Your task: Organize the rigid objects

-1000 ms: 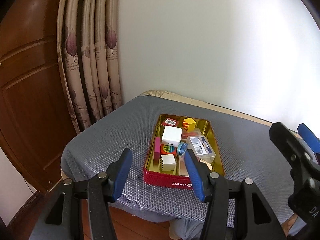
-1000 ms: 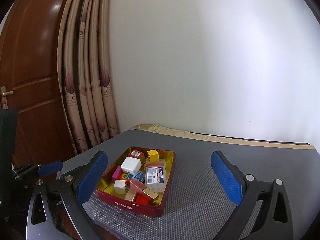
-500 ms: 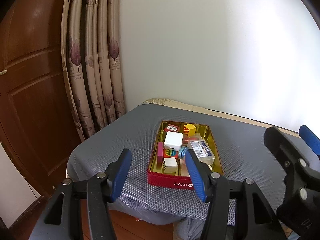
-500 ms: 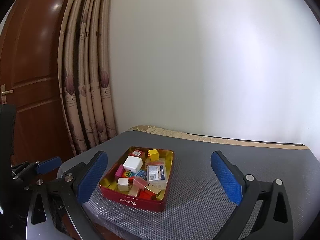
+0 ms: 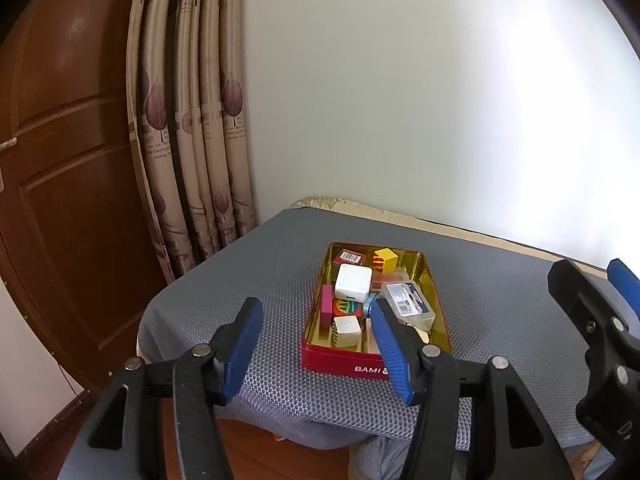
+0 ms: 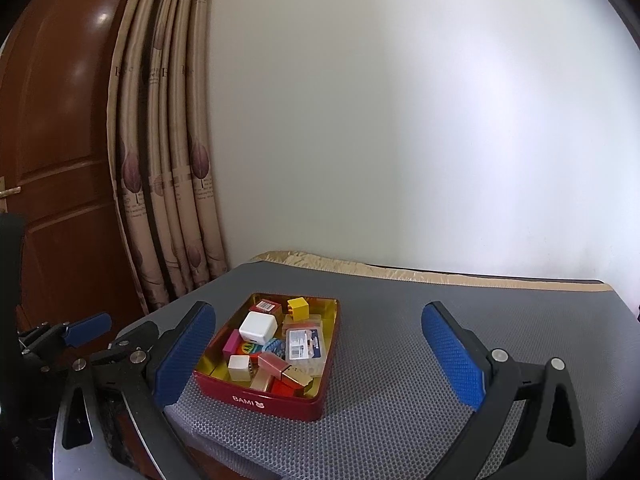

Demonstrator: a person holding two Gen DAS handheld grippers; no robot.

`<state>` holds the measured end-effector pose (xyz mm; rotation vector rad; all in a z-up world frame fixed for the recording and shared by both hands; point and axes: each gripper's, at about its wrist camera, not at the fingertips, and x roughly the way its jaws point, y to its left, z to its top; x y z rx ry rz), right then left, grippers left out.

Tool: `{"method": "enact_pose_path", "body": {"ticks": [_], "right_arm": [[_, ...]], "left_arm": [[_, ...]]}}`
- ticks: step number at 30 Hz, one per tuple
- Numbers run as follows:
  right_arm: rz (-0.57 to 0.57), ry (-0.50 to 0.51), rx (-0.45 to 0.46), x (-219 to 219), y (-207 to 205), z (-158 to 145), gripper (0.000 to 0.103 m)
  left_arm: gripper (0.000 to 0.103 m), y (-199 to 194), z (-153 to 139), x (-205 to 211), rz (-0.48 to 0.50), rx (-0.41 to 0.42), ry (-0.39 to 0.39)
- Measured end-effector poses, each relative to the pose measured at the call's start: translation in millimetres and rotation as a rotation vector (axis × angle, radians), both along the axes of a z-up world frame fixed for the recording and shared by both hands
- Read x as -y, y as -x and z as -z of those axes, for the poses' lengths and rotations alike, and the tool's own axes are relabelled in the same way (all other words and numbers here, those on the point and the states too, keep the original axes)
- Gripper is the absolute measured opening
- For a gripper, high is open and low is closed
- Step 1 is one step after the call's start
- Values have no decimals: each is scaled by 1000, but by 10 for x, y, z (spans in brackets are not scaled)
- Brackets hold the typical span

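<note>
A red tin (image 5: 344, 363) (image 6: 256, 395) with a gold inside sits on the grey mesh mat, near its front edge. It holds several small objects: a white cube charger (image 5: 353, 282) (image 6: 258, 327), a yellow block (image 5: 385, 258) (image 6: 298, 307), a clear plastic case (image 5: 408, 304) (image 6: 305, 347) and a small white block (image 5: 346, 330) (image 6: 239, 367). My left gripper (image 5: 316, 344) is open and empty, in front of the tin and short of it. My right gripper (image 6: 320, 356) is open and empty, its jaws wide apart to either side of the tin and nearer the camera.
The mat (image 6: 400, 360) covers a small table against a white wall. A patterned curtain (image 5: 192, 120) and a brown wooden door (image 5: 60, 184) stand at the left. The right gripper's arm shows at the right of the left wrist view (image 5: 592, 320).
Both grippers have drawn back and up from the tin, which looks smaller and farther away. Both stay open and empty.
</note>
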<state>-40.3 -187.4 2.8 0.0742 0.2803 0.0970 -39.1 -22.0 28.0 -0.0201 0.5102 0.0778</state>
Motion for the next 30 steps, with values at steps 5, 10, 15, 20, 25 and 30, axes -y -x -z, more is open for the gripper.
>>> {"method": "enact_pose_path", "body": {"ticks": [5,10,15,20,25,30], "right_arm": [[3,4,2,7,4,-3,102],[5,3,1,28,5,-6,102],[1,7,-9,-9,6,8,103],[-8,16,5,-61,31,-11,103],[-5,13,4,-75,46,-17,103],[-6,17,-6,-94,53,-12,103]], "left_arm": [[61,113,-130,-135,-84,83,-11],[73,210,-239,-288,-81,134,14],[73,165,-273,-379,-67,115,8],[76,61,-272,-473,-50,57,48],[76,30,-250,-467,-38,42,42],[76,74,-278,-411,-7,66,30]]}}
